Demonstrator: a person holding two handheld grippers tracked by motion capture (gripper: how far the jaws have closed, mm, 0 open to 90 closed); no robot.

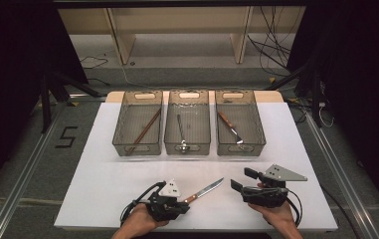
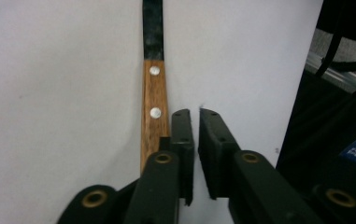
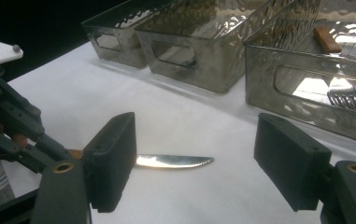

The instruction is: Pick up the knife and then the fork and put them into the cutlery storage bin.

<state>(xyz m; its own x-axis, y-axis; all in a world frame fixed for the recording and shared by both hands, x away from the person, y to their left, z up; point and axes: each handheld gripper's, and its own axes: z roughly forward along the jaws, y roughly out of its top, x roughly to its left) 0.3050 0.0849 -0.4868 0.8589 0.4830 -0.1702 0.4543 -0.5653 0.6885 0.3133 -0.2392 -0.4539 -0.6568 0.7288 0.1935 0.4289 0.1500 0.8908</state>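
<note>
Left gripper (image 1: 179, 203): jaws nearly closed, empty, beside knife (image 1: 204, 190) handle | right gripper (image 1: 237, 181): jaws wide apart, empty | knife: flat on table (image 1: 102, 184)

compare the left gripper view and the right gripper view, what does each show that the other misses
The left gripper view alone shows the knife's wooden handle with its rivets, lying just left of the nearly closed left hand-held gripper. The right gripper view alone shows the three bins, a fork in one, and the wide-open right hand-held gripper. Both show the knife and the white table.

Knife (image 2: 154, 98) blade tip seemingly cropped above.
</note>
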